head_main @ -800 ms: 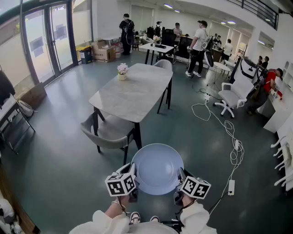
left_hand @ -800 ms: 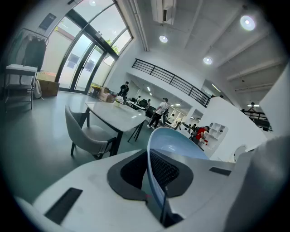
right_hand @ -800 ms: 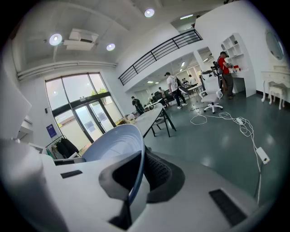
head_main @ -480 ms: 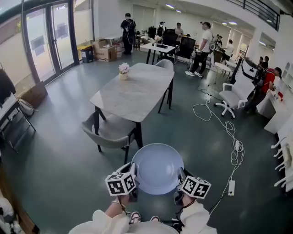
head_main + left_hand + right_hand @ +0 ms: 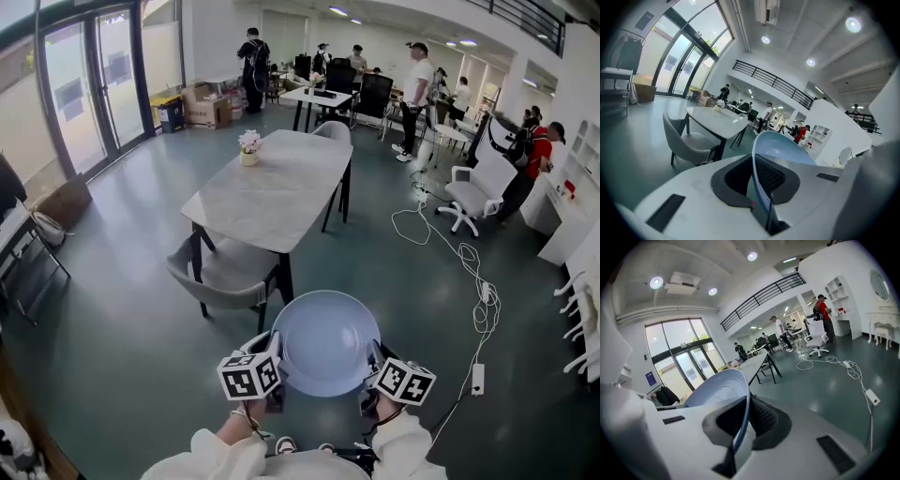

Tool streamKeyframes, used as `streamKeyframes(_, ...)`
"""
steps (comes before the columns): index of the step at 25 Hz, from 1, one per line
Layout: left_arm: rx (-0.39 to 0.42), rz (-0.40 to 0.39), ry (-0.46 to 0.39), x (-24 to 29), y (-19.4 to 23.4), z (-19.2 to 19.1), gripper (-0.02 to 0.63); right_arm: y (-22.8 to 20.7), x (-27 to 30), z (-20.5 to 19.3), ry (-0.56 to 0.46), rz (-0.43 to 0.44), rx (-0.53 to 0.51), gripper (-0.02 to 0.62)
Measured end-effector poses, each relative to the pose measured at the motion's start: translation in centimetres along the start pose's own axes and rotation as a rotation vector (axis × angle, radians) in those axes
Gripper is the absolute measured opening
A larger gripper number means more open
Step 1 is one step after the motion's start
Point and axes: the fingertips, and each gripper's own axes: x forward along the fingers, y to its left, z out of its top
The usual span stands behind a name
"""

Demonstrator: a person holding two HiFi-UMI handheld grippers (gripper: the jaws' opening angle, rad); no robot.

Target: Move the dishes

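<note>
A pale blue plate (image 5: 325, 342) hangs level in the air between my two grippers, low in the head view. My left gripper (image 5: 271, 364) is shut on the plate's left rim and my right gripper (image 5: 368, 368) is shut on its right rim. The left gripper view shows the blue plate (image 5: 780, 149) edge-on, its rim clamped between the dark pads of that gripper (image 5: 757, 180). From the right gripper view, the plate (image 5: 717, 389) runs into the jaws of that gripper (image 5: 740, 420) in the same way. The grey marble table (image 5: 272, 187) lies ahead, beyond the plate.
A grey chair (image 5: 220, 272) sits at the table's near end, another chair (image 5: 333, 133) at the far end. A small flower pot (image 5: 248, 146) is on the table. White cables (image 5: 459, 258) and a power strip (image 5: 478, 378) trail on the floor at right. Several people stand at the back.
The plate and both grippers keep their grip and their place in the view. The room has shifted slightly, so the table sits a touch nearer.
</note>
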Motion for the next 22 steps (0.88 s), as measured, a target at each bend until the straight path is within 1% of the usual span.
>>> streamKeyframes(5, 0.014, -0.018, 0.004, 0.5, 0.9, 0.4, 0.023, 0.3, 0.4, -0.2, -0.012, -0.036, 0.01, 0.073)
streamKeyframes(9, 0.014, -0.029, 0.018, 1.0, 1.4, 0.6, 0.023, 0.4, 1.1, -0.5, -0.004, -0.038, 0.026, 0.072)
streamKeyframes(15, 0.007, -0.038, 0.024, 2.3, 2.0, 1.2, 0.023, 0.4, 2.2, 0.2, -0.005, -0.056, 0.023, 0.072)
streamKeyframes(19, 0.005, -0.032, 0.033, 3.9, 2.4, 1.3, 0.023, -0.3, 3.7, 0.7, 0.003, -0.056, 0.031, 0.072)
streamKeyframes(22, 0.007, -0.026, 0.036, 5.2, 2.5, 2.1, 0.023, -0.5, 5.1, 1.7, 0.004, -0.047, 0.032, 0.072)
